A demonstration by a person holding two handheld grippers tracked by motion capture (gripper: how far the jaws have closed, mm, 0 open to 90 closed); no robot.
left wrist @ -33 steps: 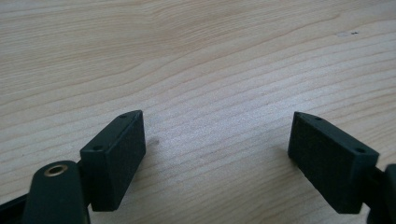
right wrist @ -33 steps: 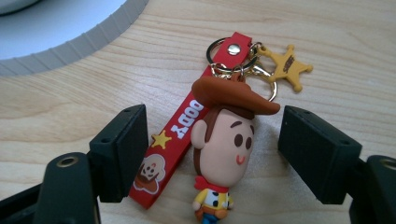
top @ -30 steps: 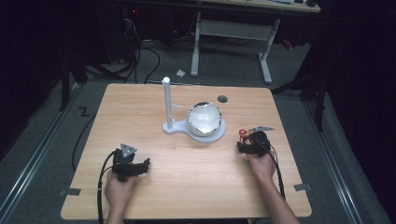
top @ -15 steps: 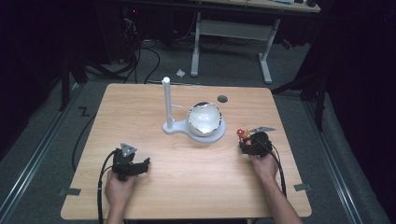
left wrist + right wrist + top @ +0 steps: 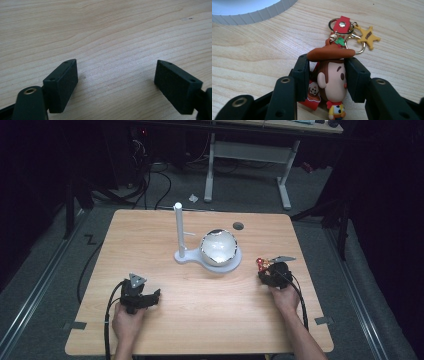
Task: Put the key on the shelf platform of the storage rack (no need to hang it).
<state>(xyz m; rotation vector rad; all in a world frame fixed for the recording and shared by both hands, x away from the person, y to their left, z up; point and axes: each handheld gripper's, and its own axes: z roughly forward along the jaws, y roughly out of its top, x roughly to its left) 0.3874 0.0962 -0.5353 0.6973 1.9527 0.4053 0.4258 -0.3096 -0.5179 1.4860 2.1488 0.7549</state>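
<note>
Right gripper (image 5: 274, 271): its fingers (image 5: 358, 80) are closed on the head of a cowboy keychain (image 5: 332, 80), one on each side, low over the tabletop (image 5: 210, 310).
Keychain: it sits just to the right of the white stand (image 5: 207, 257), near the tabletop's right edge; its ring (image 5: 340, 26) and yellow star charm (image 5: 368, 36) lie loose on the wood ahead of the fingers.
Left gripper (image 5: 137, 295): its fingers (image 5: 61, 85) are spread wide with only bare wood between them; it rests well to the left of the stand, toward the person's side.
Stand: an upright post (image 5: 178, 230) and a round bowl-like part (image 5: 218, 247) share one base.
Risk, slip: the head looks rounded and soft, so it may squeeze out of the grip when lifted.
Risk, swing: the ring and star hang free, so they may swing or catch on the stand.
Risk, knock: the stand may tip if the hand passes too close to the post.
</note>
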